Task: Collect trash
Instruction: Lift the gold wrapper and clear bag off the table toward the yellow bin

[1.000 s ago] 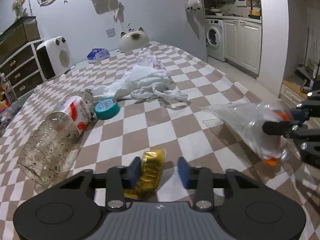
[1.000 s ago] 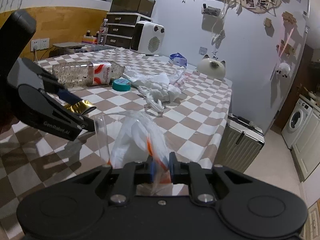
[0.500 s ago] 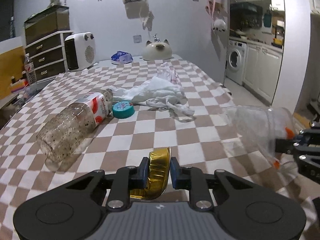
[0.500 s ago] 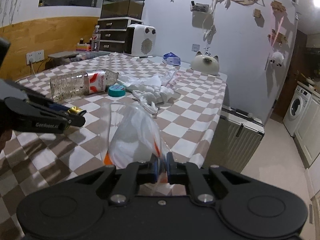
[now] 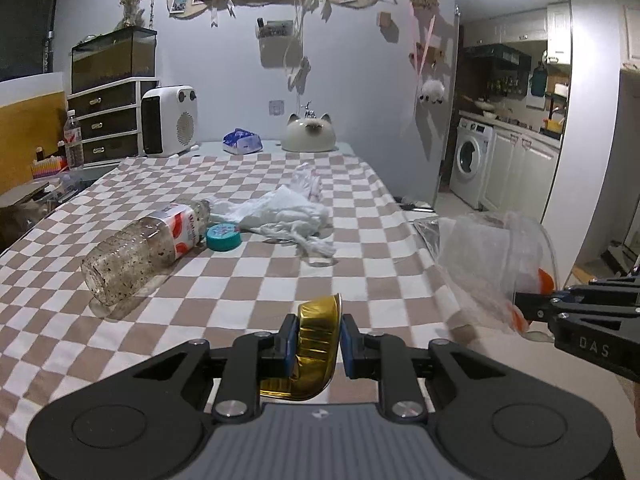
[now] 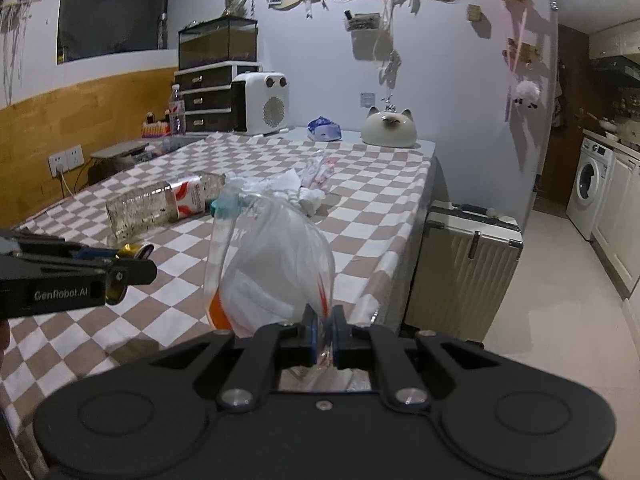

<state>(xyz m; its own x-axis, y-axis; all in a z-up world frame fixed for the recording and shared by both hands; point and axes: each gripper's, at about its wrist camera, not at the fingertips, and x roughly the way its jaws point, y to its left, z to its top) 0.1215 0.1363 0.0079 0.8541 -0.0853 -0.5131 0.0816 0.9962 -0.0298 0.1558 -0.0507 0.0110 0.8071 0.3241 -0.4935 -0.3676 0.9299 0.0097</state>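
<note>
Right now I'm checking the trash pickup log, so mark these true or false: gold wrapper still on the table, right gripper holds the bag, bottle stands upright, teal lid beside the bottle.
1. The gold wrapper lies on the table. False: the left gripper is shut on it.
2. The right gripper pinches the clear bag. True.
3. The bottle stands upright. False: it lies on its side.
4. The teal lid sits beside the bottle's neck. True.

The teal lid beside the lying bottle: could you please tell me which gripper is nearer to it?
Left. The left gripper, holding gold foil, hovers just short of the teal lid; the right gripper hangs off toward the table's edge.
</note>
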